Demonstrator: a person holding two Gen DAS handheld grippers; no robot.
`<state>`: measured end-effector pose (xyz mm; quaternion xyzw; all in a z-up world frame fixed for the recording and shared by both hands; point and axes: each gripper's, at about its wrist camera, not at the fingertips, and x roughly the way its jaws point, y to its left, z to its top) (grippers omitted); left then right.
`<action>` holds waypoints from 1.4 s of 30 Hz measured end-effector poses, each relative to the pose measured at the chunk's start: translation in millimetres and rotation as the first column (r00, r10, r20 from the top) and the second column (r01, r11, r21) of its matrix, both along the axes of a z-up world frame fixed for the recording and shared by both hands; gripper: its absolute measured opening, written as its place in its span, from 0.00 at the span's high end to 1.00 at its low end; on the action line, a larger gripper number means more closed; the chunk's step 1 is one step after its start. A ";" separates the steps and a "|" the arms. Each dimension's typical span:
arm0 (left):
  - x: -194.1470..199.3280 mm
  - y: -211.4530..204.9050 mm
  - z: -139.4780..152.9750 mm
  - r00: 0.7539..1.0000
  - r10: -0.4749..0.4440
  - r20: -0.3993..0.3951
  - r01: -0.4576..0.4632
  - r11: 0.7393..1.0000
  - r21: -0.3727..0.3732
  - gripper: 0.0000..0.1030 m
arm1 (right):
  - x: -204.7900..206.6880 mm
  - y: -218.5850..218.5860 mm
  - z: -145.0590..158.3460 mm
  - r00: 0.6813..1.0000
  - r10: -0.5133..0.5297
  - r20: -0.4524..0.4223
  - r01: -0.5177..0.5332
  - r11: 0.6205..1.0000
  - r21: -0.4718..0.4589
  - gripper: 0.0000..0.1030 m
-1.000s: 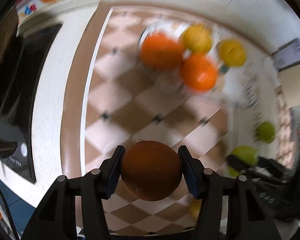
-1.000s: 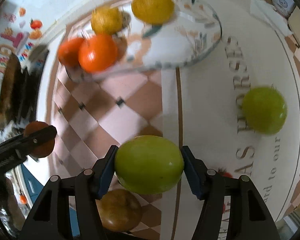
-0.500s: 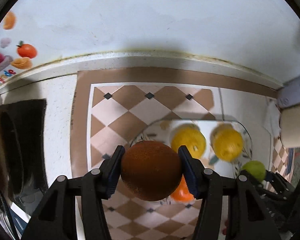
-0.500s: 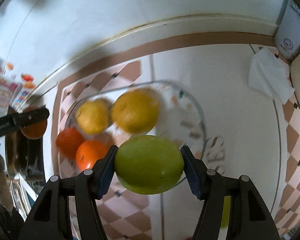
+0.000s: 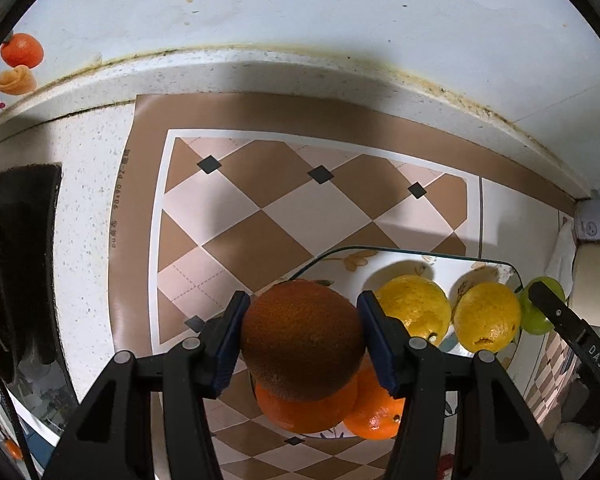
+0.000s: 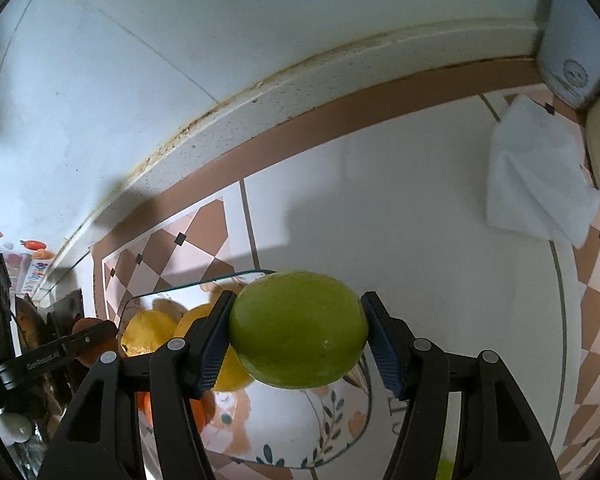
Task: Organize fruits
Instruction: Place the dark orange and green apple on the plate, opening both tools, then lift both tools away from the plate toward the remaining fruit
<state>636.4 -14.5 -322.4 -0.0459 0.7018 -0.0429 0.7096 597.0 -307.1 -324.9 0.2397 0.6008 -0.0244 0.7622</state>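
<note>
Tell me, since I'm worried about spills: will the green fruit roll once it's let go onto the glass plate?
Probably. The green fruit is round and smooth-skinned. The plate looks flat, glossy and low-rimmed. The lemons already there might stop it.

The glass plate with floral print [image 5: 424,256] has slid from upper right to lower right of the left wrist view; in the right wrist view it dropped to the bottom, beneath the green round fruit [image 6: 298,330].

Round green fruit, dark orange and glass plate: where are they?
Round green fruit [image 6: 298,330], right wrist view, middle of its skin.
Dark orange [image 5: 302,340], left wrist view, middle of its peel.
Glass plate [image 6: 284,432], right wrist view, bare flowered part.
</note>
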 end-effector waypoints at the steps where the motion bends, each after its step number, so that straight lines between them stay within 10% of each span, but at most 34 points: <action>1: 0.6 0.2 -0.3 1.000 -0.001 -0.002 0.001 1.000 0.001 0.48 | 1.4 3.7 -0.6 1.000 0.010 0.000 -0.010 1.000 -0.004 0.36; 6: 3.2 -3.3 -4.6 1.000 -0.002 -0.017 0.002 1.000 0.016 0.48 | 1.2 15.5 -3.5 0.999 0.034 0.004 -0.034 0.999 -0.037 0.36; 13: 5.3 -3.4 -14.4 0.999 0.009 -0.048 -0.010 1.000 -0.025 0.21 | -2.2 10.3 -6.5 1.000 0.026 -0.007 -0.026 1.000 -0.016 0.35; 23: -10.0 -0.7 19.6 0.999 0.015 0.042 -0.015 1.000 0.020 0.19 | -19.0 9.1 15.7 0.999 0.035 0.008 -0.034 0.999 -0.042 0.18; 42: -163.6 -2.4 90.7 0.960 -0.059 0.273 0.032 0.994 0.101 0.19 | -147.4 74.2 80.1 0.973 0.227 0.051 -0.201 0.932 -0.301 0.08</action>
